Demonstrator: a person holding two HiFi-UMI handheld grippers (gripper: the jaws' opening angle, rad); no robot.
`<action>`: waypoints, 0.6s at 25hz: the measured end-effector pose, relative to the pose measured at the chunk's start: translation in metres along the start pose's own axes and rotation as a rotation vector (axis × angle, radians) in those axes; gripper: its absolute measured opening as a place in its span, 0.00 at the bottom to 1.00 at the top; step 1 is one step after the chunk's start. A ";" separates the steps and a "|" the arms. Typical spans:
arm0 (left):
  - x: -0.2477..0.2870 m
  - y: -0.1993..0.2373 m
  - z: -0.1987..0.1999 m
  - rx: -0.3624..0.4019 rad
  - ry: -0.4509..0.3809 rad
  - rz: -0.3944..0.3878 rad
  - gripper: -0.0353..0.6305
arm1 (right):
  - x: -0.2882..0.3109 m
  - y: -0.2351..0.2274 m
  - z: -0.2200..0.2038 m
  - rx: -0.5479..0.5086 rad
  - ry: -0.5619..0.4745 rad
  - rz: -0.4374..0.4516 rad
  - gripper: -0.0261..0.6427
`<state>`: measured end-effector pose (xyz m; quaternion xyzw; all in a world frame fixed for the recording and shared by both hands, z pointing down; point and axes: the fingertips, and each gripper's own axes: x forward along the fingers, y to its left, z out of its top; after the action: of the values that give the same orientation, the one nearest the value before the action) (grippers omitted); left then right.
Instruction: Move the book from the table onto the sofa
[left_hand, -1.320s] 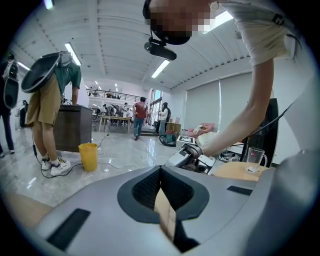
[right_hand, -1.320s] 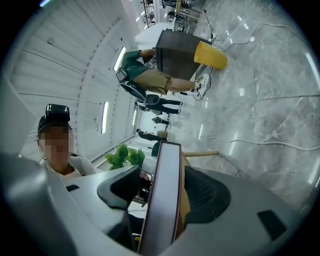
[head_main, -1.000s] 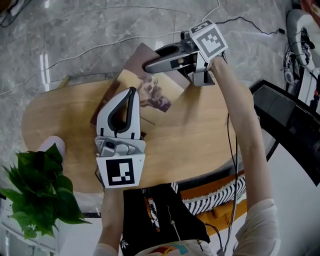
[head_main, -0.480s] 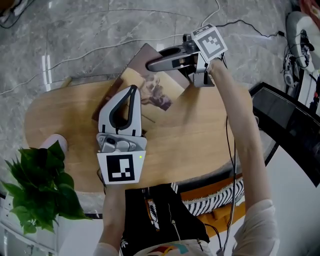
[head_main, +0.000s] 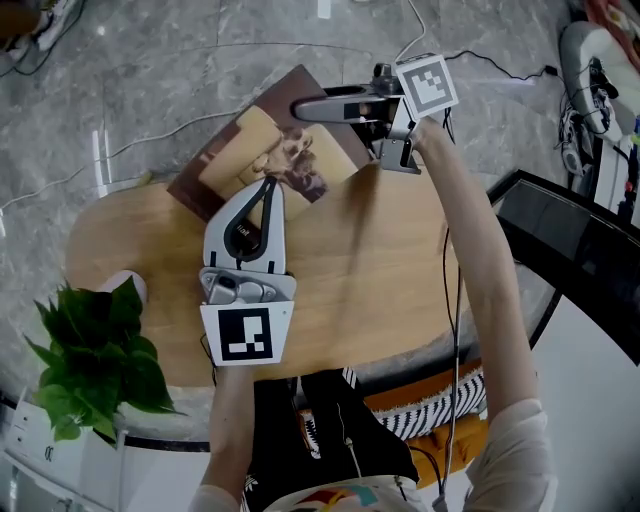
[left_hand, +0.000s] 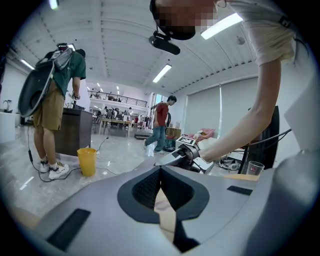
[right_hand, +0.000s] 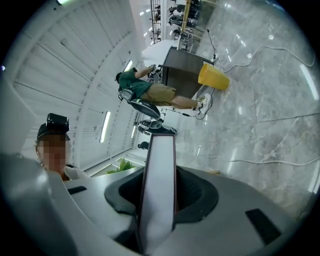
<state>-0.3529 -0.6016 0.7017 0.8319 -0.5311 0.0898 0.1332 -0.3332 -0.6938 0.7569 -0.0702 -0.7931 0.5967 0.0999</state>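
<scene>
Over the far edge of the wooden surface (head_main: 400, 280): lifting the book (head_main: 290, 165) with both grippers.
Higher and farther beyond that edge than a second ago, partly above the marble floor (head_main: 180, 60). Clenched at the near side in the left gripper (head_main: 268, 185) fingers; gripped at the far side, across the pages, by the right gripper (head_main: 298, 108) fingers, closing.

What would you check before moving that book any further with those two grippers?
1. Right gripper on the book: ok, page edge between its jaws, which are closing.
2. Left gripper on the book: ok, jaws shut on its near edge.
3. Book lifted clear of the table: cannot tell.
4. Plant out of the way: ok, off to the left.
5. Sofa in sight: cannot tell.
</scene>
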 end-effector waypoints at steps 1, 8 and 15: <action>-0.001 -0.001 0.006 0.006 -0.007 -0.003 0.06 | -0.001 0.005 0.004 -0.008 -0.015 -0.007 0.27; -0.027 -0.005 0.053 0.012 -0.045 0.004 0.06 | -0.005 0.065 0.024 -0.017 -0.208 0.013 0.27; -0.060 -0.005 0.130 0.019 -0.120 0.039 0.06 | -0.034 0.146 0.039 -0.012 -0.533 0.022 0.27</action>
<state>-0.3727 -0.5888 0.5602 0.8265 -0.5535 0.0473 0.0915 -0.3109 -0.6976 0.6038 0.0802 -0.7940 0.5906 -0.1196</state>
